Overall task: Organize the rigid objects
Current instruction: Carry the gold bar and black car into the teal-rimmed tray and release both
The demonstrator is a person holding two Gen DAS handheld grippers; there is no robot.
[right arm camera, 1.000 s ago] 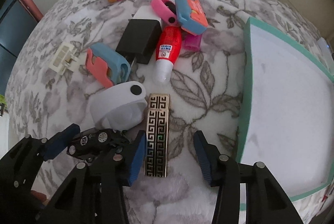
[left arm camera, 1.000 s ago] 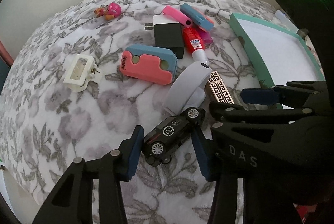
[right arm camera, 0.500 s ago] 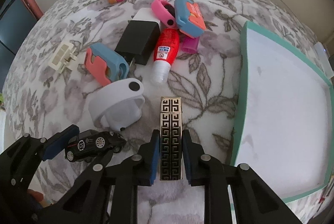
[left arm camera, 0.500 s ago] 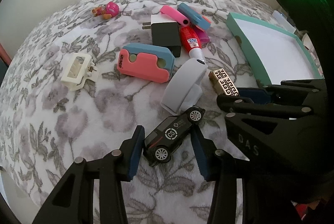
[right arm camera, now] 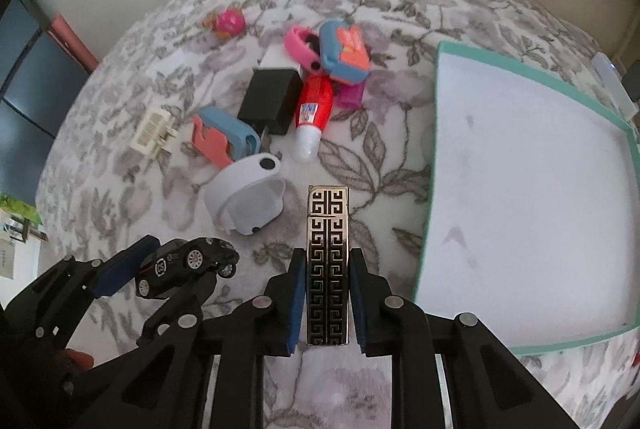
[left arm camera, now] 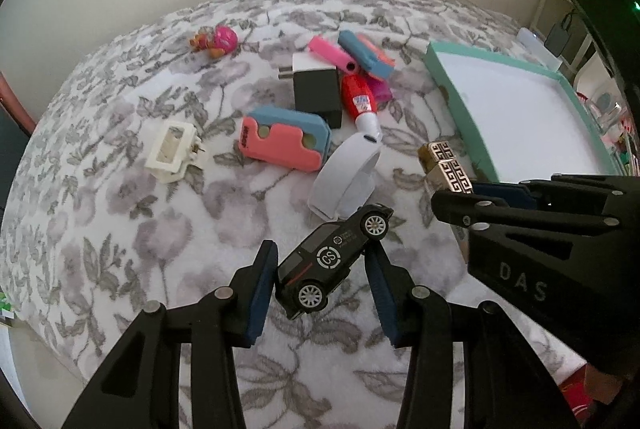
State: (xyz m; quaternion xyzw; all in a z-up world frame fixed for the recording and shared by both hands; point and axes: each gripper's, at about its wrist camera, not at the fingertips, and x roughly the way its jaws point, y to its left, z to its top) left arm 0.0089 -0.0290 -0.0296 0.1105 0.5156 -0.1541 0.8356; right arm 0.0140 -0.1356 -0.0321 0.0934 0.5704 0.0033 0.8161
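Both tools loaded, above floral bed cover.
Left tool [left arm camera: 320, 283] clenched on black toy car [left arm camera: 334, 259]; right tool [right arm camera: 326, 305] clenched on patterned lighter [right arm camera: 327, 261], beside teal tray [right arm camera: 434, 165].

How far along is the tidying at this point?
Nothing is sorted yet: the teal tray holds nothing. In hand: the left gripper holds the black toy car; the right gripper holds the patterned lighter. The other items remain on the floral blanket.
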